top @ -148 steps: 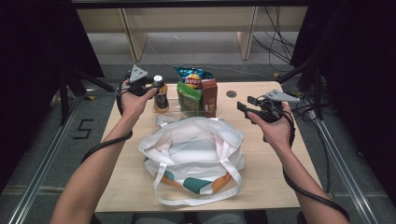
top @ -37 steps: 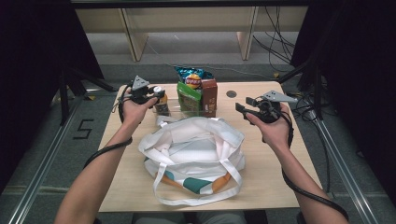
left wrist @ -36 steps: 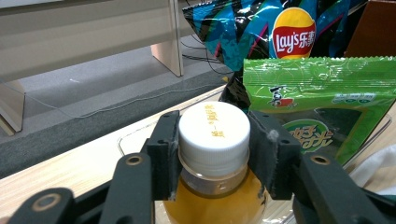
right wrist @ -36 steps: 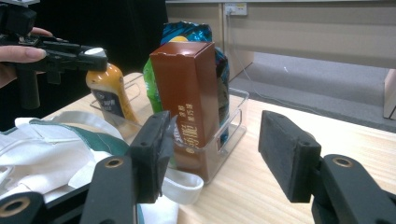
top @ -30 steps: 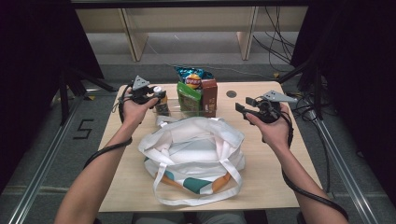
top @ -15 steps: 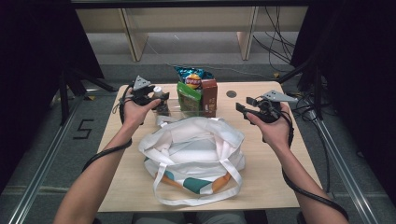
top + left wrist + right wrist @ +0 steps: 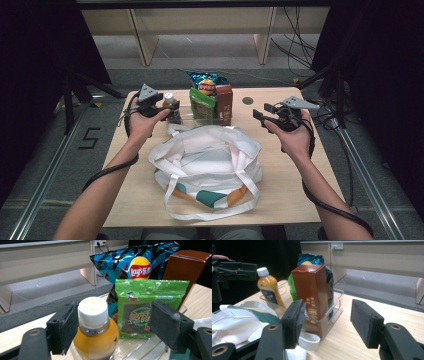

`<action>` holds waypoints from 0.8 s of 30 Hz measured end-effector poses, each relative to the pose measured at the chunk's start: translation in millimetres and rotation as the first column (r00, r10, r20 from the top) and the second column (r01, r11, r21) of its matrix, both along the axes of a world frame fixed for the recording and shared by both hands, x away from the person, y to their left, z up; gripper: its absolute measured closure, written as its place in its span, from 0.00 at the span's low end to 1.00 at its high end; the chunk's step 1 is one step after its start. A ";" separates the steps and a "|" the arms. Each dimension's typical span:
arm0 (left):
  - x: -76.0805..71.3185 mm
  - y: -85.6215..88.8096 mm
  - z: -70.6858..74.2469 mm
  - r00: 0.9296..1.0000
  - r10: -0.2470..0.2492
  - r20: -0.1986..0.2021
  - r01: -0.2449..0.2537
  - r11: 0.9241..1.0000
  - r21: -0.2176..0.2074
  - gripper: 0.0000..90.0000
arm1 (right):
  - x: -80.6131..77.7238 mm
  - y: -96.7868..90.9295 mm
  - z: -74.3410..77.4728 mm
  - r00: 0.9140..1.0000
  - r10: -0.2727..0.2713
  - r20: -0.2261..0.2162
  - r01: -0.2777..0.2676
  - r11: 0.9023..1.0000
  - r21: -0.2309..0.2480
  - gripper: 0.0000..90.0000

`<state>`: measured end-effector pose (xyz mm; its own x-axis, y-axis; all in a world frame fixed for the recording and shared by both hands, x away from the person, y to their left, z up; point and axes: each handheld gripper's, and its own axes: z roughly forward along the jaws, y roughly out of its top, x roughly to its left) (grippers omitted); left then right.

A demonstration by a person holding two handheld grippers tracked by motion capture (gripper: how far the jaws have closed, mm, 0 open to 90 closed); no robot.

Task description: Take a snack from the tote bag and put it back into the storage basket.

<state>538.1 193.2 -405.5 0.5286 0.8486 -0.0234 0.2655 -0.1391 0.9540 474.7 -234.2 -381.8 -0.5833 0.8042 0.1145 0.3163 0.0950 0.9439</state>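
a wooden bench point(image 7: 300, 195) seen from above, with a person's forearms reaching in from the near edge. a white tote bag point(image 7: 207, 162) with teal and orange patches slumps open in the middle, its handles trailing toward the near edge. behind it, a clear plastic bin point(image 7: 334, 308) holds an orange juice bottle point(image 7: 96, 333) with a white cap at its left end, a green seaweed snack packet point(image 7: 147, 307), a blue lay's chip bag point(image 7: 135, 263) behind that, and a brown carton point(image 7: 312, 290) standing upright at the right end.

the left gripper point(image 7: 170, 107) is at the bottle, its jaws spread wide; one pad sits just beside the cap and neck, the other well off to the side in front of the seaweed packet. whether the near pad touches the bottle cannot be told. the right gripper point(image 7: 260, 114) hovers released, jaws apart, over bare wood to the right of the bin, facing the carton.

the bench's right side is open.
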 end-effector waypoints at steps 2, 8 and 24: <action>-3.9 1.1 0.7 1.000 0.006 0.004 -0.006 1.000 0.006 0.25 | 0.6 -0.2 -0.8 1.000 0.001 0.007 -0.001 1.000 0.001 0.49; -16.8 3.4 1.8 1.000 0.010 0.006 -0.010 1.000 0.006 0.25 | 0.6 -0.5 -0.1 1.000 -0.003 0.008 0.003 1.000 -0.001 0.49; -44.8 3.5 3.7 1.000 0.002 0.001 -0.002 1.000 -0.008 0.25 | -0.7 -0.7 0.7 1.000 -0.010 0.008 0.010 1.000 -0.002 0.49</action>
